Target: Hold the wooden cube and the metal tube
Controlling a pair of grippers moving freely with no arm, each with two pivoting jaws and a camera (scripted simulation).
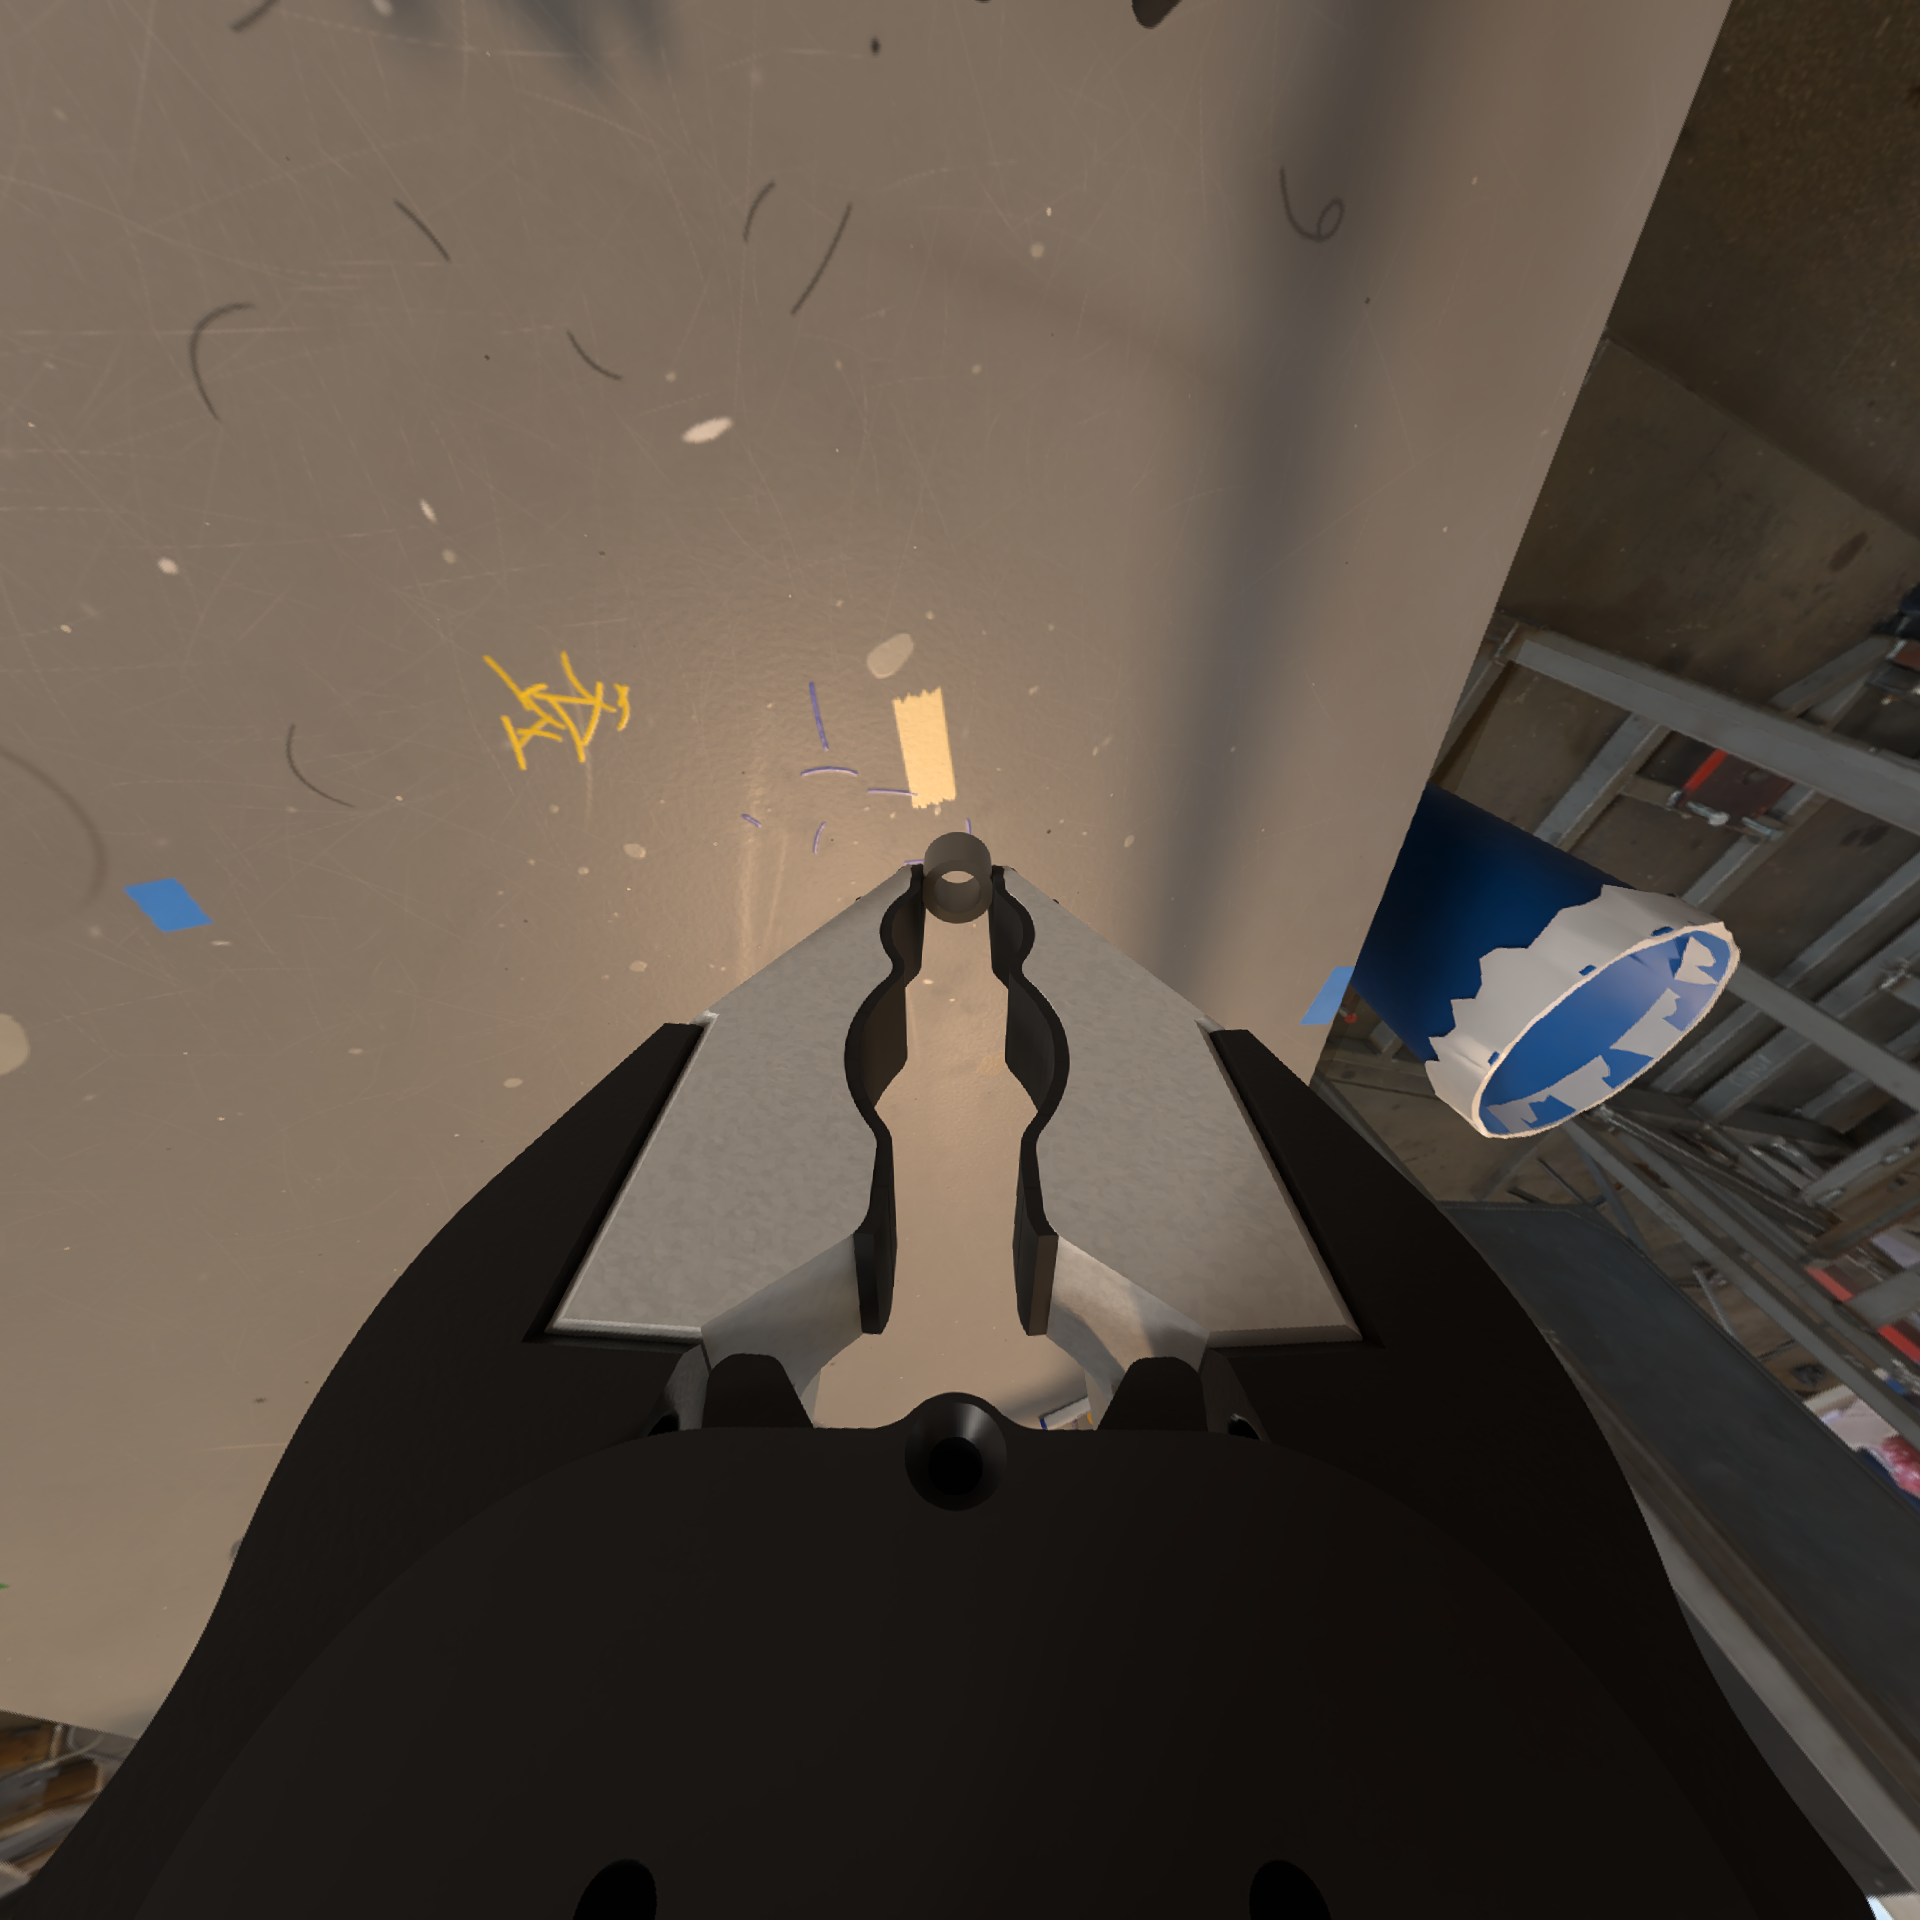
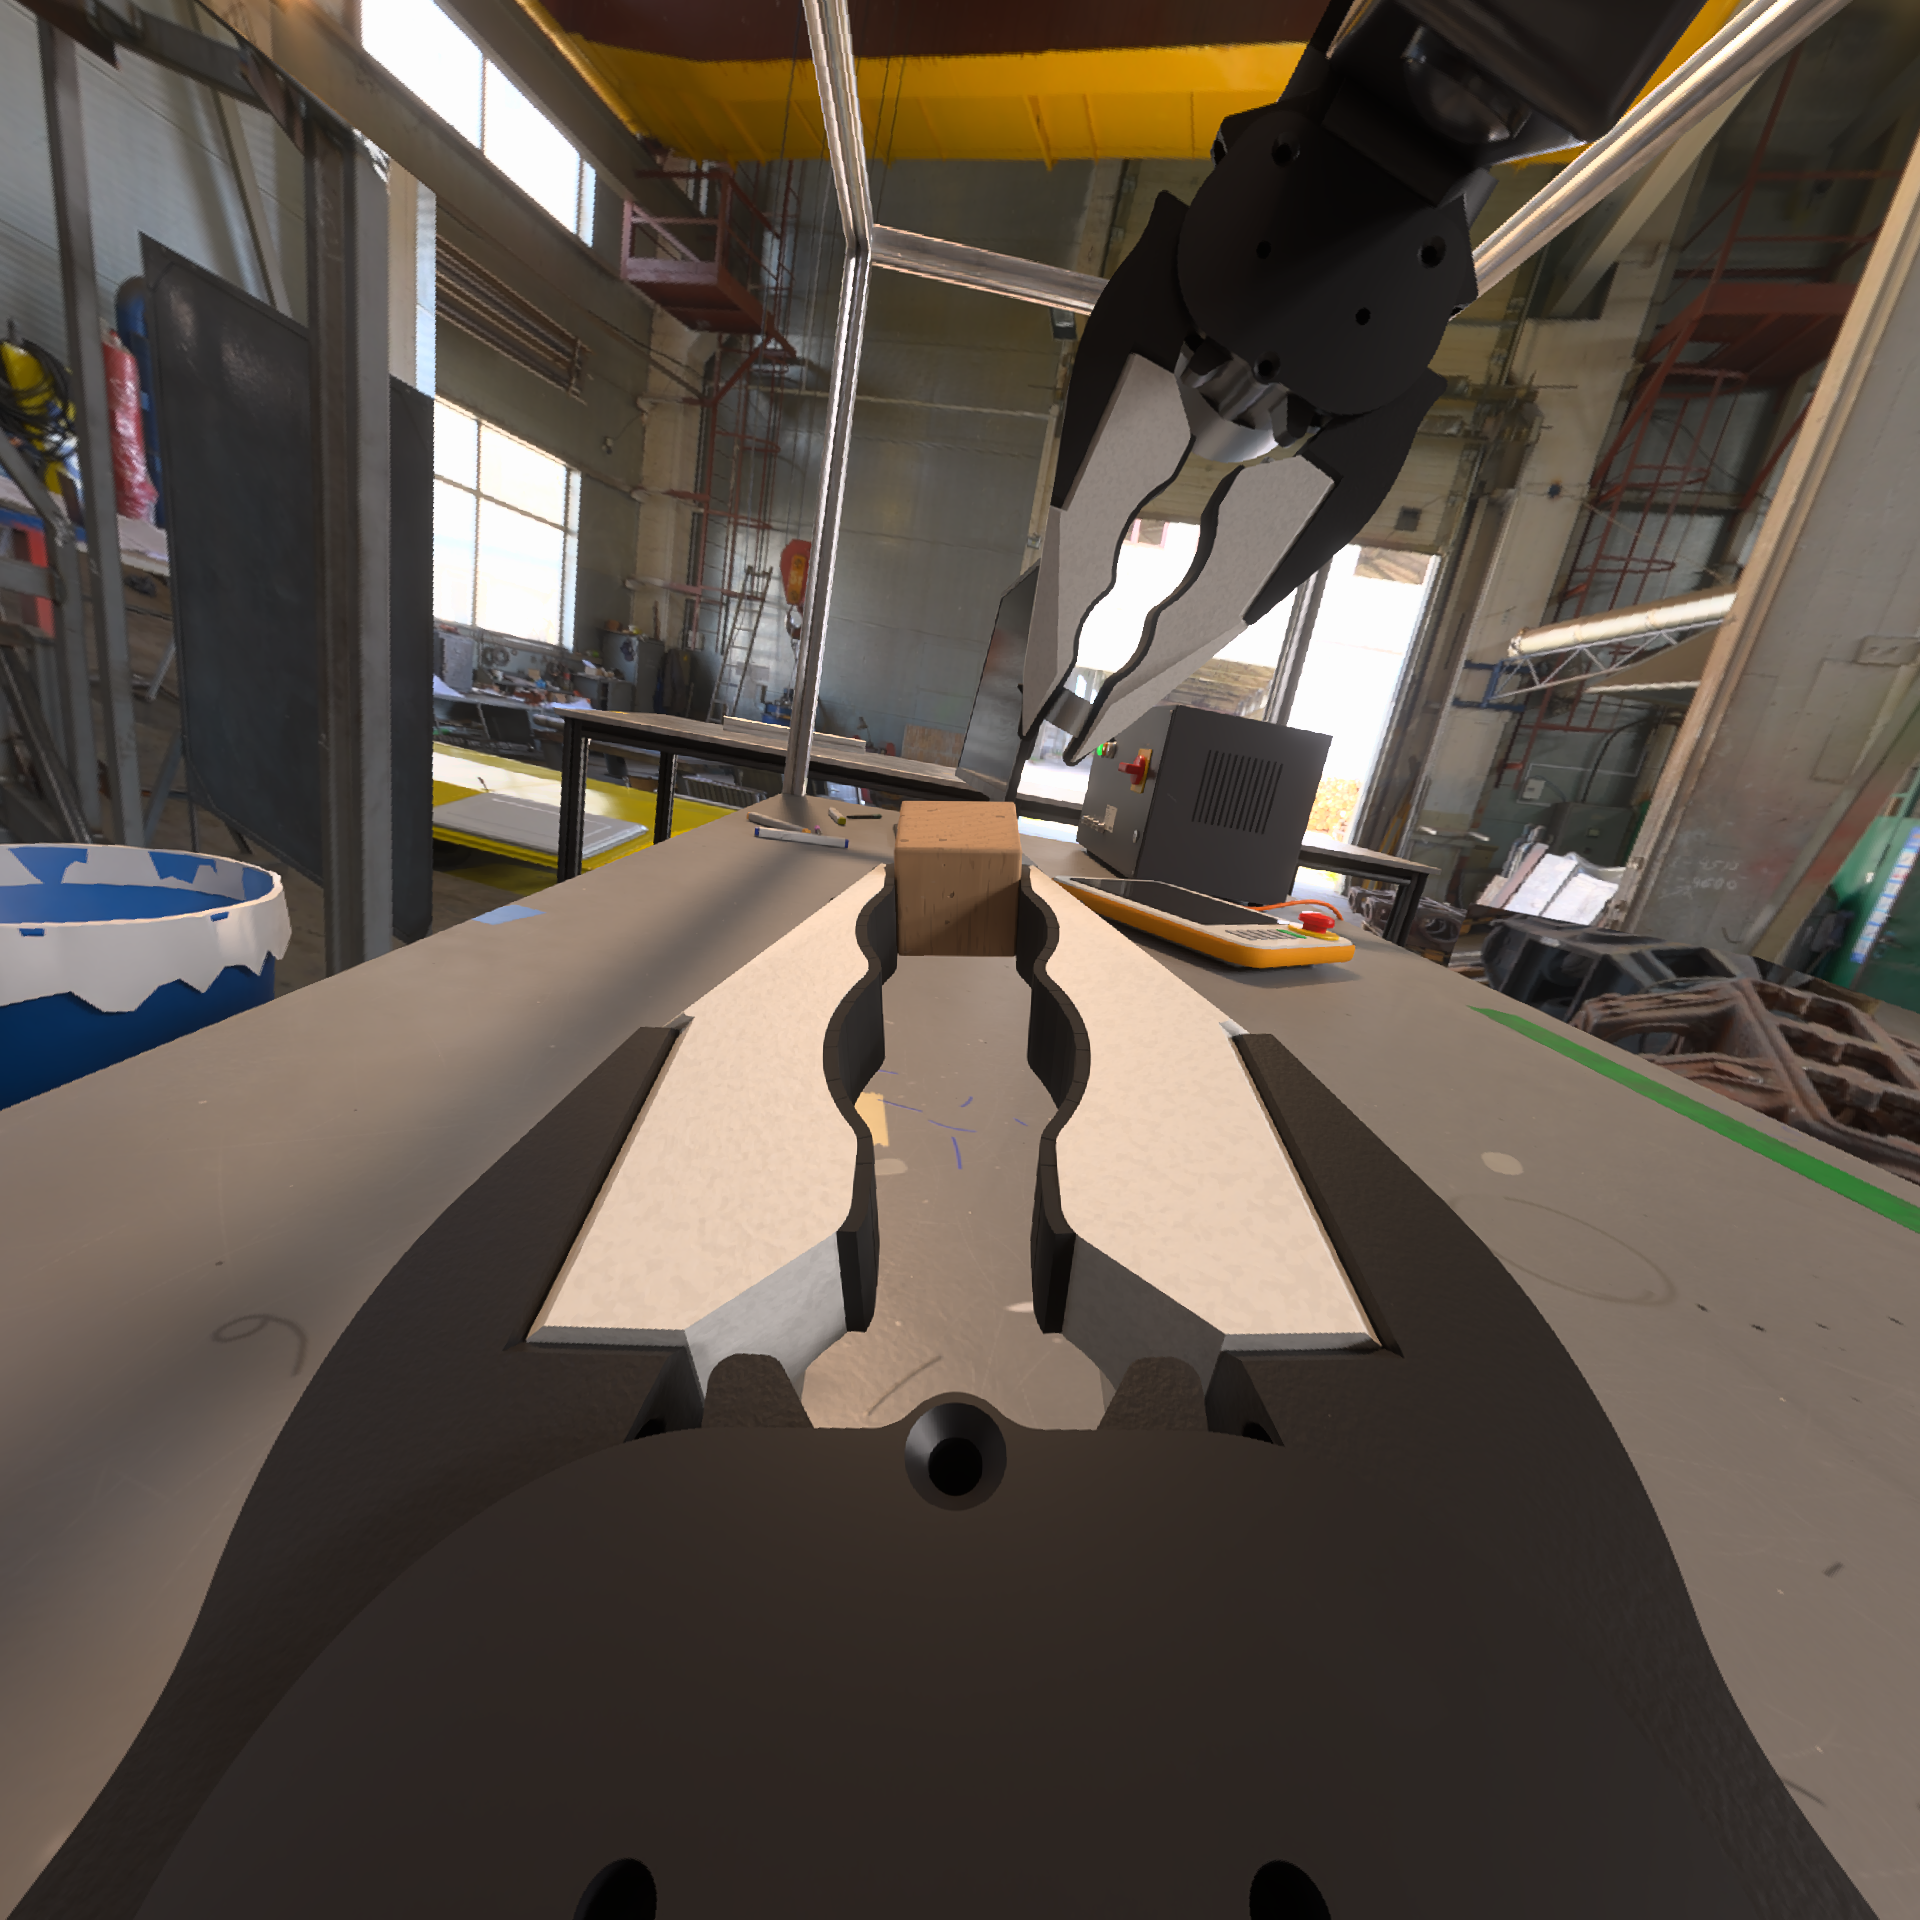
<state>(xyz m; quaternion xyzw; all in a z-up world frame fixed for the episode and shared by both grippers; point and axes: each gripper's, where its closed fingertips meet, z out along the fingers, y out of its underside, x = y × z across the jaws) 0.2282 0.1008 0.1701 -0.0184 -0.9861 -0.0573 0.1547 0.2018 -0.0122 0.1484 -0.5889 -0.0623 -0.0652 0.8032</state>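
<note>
In the left wrist view my left gripper (image 1: 956,885) points down at the tabletop (image 1: 416,520) and is shut on a short grey metal tube (image 1: 956,868), pinched at the very fingertips with its open end facing the camera. In the right wrist view my right gripper (image 2: 956,885) is shut on a light wooden cube (image 2: 956,862), held between the fingertips above the table (image 2: 312,1091). The left gripper (image 2: 1070,722) also shows there, hanging above and beyond the cube, with the tube (image 2: 1062,712) at its tips.
A blue barrel with a torn white rim (image 2: 125,935) stands off the table's left side; it also shows in the left wrist view (image 1: 1558,997). A black control box (image 2: 1205,800), a yellow pendant (image 2: 1216,920) and markers (image 2: 800,831) lie at the far end. Green tape (image 2: 1683,1101) runs along the right.
</note>
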